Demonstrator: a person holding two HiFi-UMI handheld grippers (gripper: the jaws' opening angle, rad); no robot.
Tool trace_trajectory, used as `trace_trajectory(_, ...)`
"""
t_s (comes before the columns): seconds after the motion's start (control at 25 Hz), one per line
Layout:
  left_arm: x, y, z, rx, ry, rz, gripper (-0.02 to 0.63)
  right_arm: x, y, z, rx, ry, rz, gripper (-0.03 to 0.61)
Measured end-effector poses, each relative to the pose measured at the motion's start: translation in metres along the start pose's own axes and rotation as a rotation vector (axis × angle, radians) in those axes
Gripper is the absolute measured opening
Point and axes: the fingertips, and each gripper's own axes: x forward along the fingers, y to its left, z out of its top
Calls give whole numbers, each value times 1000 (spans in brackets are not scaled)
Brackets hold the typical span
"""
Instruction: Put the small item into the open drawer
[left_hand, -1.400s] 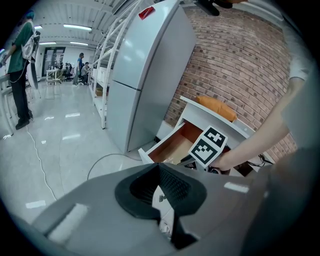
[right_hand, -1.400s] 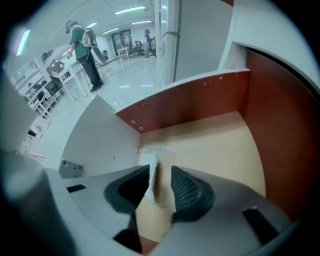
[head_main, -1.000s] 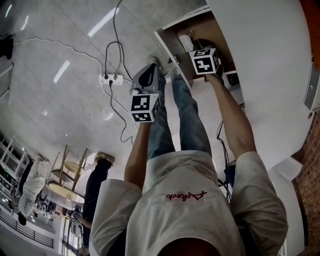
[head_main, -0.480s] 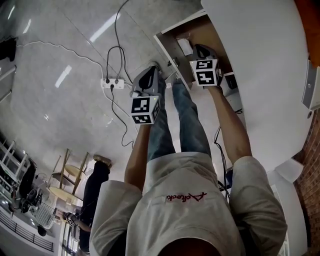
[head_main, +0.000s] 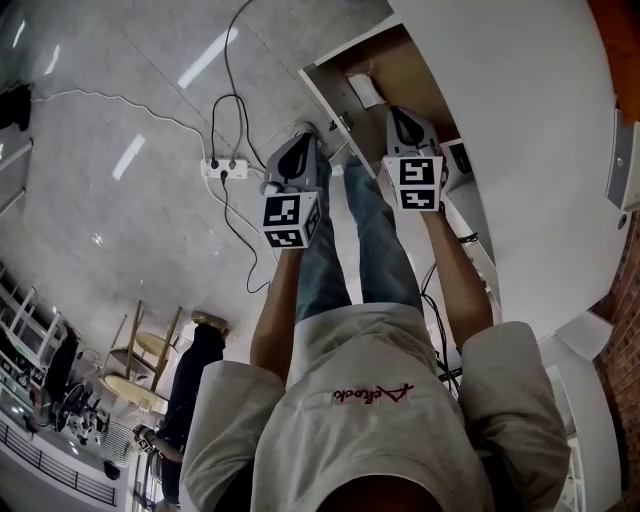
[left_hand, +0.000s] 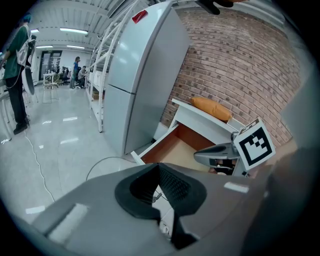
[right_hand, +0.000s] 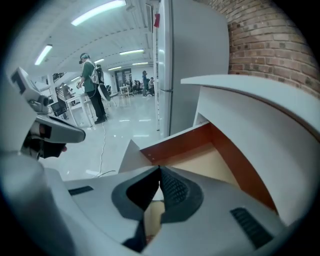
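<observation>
Open drawer (head_main: 405, 75), pulled well out, white front, reddish-brown inner walls, pale tan floor, small item (head_main: 364, 90), white and flat, lying inside on the floor near one wall.

Glossy grey tiled floor (head_main: 120, 100), ceiling strip lights (right_hand: 97, 12) reflected in it. Red brick wall (left_hand: 240, 60) at right. Power strip (head_main: 222, 166) with trailing cables on floor. Wooden chair (head_main: 148, 335) at left.

light: bright ceiling strips (right_hand: 97, 12) | glare: floor (head_main: 100, 200) streaks | edges: fisheye warp, dark corners
</observation>
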Motion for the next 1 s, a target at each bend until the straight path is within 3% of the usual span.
trace_trajectory(0.56, -5, -13, 1, 23, 26, -10, 9, -58, 4, -1, 27, -64, -25, 12)
trace_trajectory(1.0, -27, -33, 68, 65, -58, -20, 9, -93, 3, 77, 10, -199, -37, 12)
